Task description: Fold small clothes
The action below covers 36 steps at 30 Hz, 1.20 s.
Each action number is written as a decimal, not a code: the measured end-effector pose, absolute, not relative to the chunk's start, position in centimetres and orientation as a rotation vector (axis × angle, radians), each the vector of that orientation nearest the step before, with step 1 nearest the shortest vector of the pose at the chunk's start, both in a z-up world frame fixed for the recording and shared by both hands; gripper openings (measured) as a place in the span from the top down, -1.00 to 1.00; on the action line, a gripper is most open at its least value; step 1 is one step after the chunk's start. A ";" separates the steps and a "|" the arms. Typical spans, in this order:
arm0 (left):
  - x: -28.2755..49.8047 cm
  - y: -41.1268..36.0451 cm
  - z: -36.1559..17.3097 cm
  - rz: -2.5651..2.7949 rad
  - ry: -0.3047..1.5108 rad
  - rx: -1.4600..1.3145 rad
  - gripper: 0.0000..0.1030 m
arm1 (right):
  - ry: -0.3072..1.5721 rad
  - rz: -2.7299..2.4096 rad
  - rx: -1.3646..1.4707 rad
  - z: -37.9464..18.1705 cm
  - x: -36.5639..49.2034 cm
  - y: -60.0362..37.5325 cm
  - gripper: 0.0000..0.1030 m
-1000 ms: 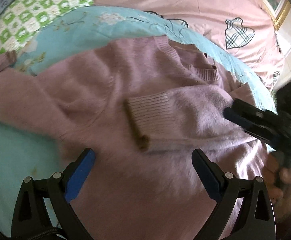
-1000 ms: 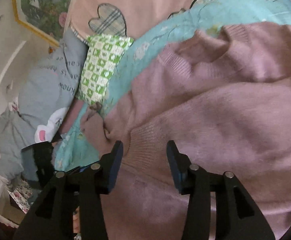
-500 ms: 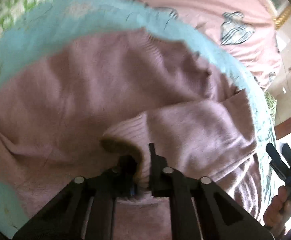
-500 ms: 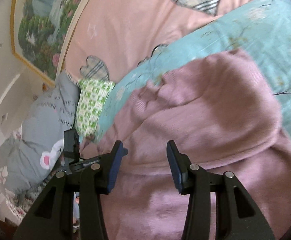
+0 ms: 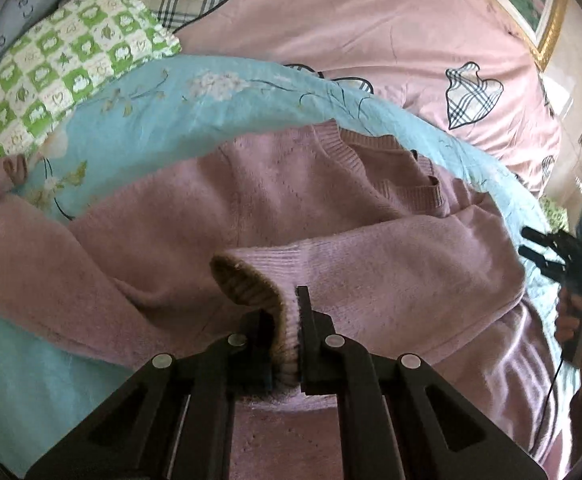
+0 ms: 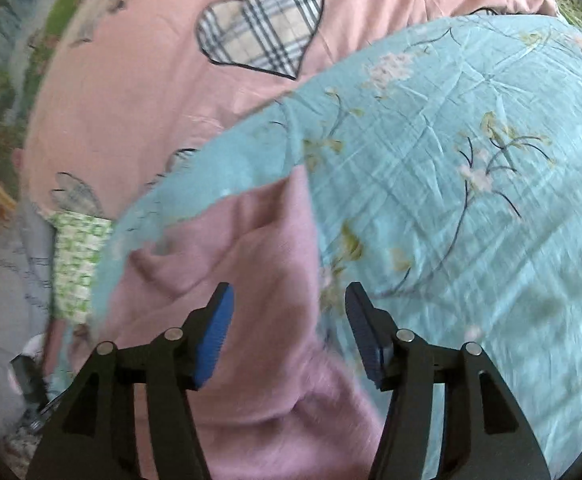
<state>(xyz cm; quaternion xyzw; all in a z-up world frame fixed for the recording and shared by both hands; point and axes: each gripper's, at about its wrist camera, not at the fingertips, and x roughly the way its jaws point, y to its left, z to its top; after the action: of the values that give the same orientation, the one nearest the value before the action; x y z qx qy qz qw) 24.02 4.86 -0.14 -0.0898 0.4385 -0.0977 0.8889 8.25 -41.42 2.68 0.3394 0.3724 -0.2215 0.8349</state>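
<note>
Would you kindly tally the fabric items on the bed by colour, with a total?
Pink: 2, the sweater and the heart-print quilt.
Turquoise: 1, the floral sheet.
Green-checked: 1, the pillow.
Grey: 1, the lettered cushion.
Total: 5.

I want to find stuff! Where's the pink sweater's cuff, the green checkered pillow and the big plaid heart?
cuff [image 5: 251, 276]: left wrist view, ribbed edge.
green checkered pillow [image 5: 63, 64]: left wrist view, middle.
plaid heart [image 6: 261, 40]: right wrist view, centre.
</note>
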 end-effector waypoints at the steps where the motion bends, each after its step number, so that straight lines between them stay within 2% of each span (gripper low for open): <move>1: 23.9 5.1 -0.2 -0.194 0.904 -0.184 0.88 | 0.806 -0.475 0.723 2.2 9.0 -42.0 -0.16; 7: 23.9 7.4 -0.3 -0.159 0.907 -0.251 0.88 | 0.870 -0.443 0.723 -0.6 12.4 -43.4 -0.17; 16: 24.1 5.0 -0.9 -0.185 0.917 -0.194 0.87 | 0.878 -0.389 0.703 -1.3 12.2 -42.5 -0.16; 17: 24.2 5.0 -0.9 -0.187 0.920 -0.200 0.87 | 0.887 -0.377 0.678 -1.3 12.3 -42.3 0.09; 18: 24.3 4.8 -0.8 -0.192 0.920 -0.204 0.87 | 0.903 -0.361 0.637 -1.1 12.6 -42.1 0.87; 20: 24.7 4.3 -0.1 -0.215 0.908 -0.214 0.87 | 0.897 -0.372 0.604 -0.3 12.5 -42.2 0.85; 24: 25.6 2.3 1.2 -0.289 0.862 -0.226 0.87 | 0.760 -0.451 0.603 2.9 10.8 -44.6 0.86; 29: 27.2 1.9 -2.7 -0.246 0.962 -0.202 0.87 | 0.843 -0.493 0.591 0.5 11.4 -45.6 0.86; 34: 25.7 4.2 -2.9 -0.248 0.972 -0.221 0.58 | 0.859 -0.515 0.631 -1.1 10.6 -45.6 0.81; 36: 24.7 4.8 -2.0 -0.236 0.951 -0.198 0.55 | 0.857 -0.558 0.603 -0.2 9.9 -45.0 0.70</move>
<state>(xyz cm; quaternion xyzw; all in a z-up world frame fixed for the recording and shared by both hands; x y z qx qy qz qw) 24.71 4.81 -2.02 -0.0950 0.4557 -0.1132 0.8778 9.88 -44.97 -0.23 0.2840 0.4037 -0.2630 0.8290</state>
